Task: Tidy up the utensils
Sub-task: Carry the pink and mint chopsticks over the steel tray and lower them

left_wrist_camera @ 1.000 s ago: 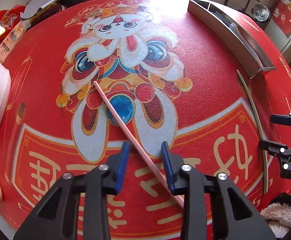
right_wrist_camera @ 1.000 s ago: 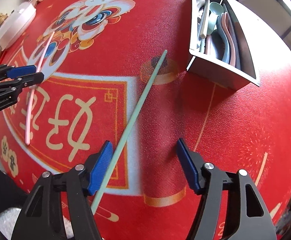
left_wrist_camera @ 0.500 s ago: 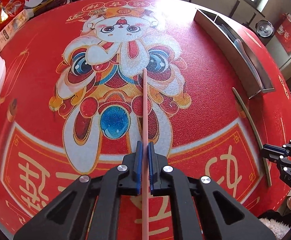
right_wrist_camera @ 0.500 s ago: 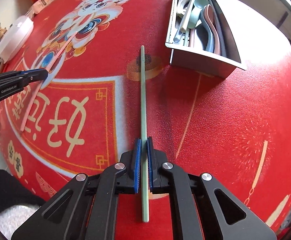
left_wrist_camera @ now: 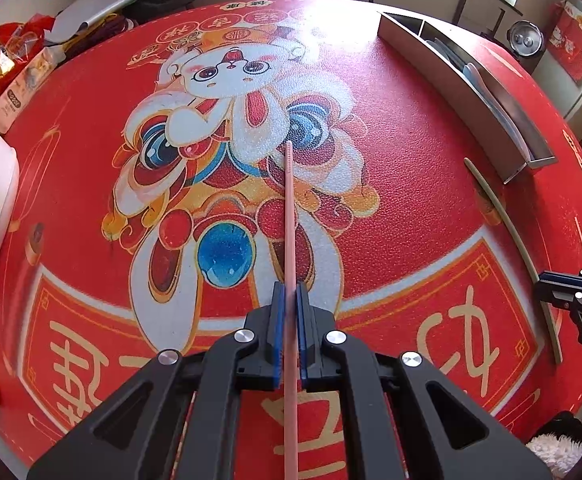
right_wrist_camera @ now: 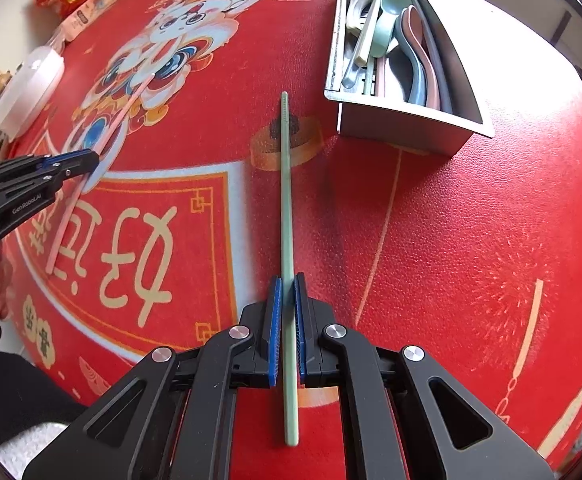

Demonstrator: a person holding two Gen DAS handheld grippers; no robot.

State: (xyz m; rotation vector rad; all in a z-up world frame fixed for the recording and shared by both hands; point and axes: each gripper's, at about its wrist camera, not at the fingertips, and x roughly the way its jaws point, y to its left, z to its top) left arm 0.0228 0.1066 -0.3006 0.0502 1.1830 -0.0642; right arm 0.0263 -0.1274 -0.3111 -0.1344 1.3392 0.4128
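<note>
The left gripper (left_wrist_camera: 289, 334) is closed on the pink chopstick (left_wrist_camera: 289, 216) and the right gripper (right_wrist_camera: 287, 330) on the green chopstick (right_wrist_camera: 285, 184), both near the mat's (right_wrist_camera: 451, 240) front edge; these look light, stiff, slippery, so gripping near the thick end seems safest.

Bright daylight, far-edge glare on the mat (left_wrist_camera: 411, 200), fisheye-curved edges.
</note>
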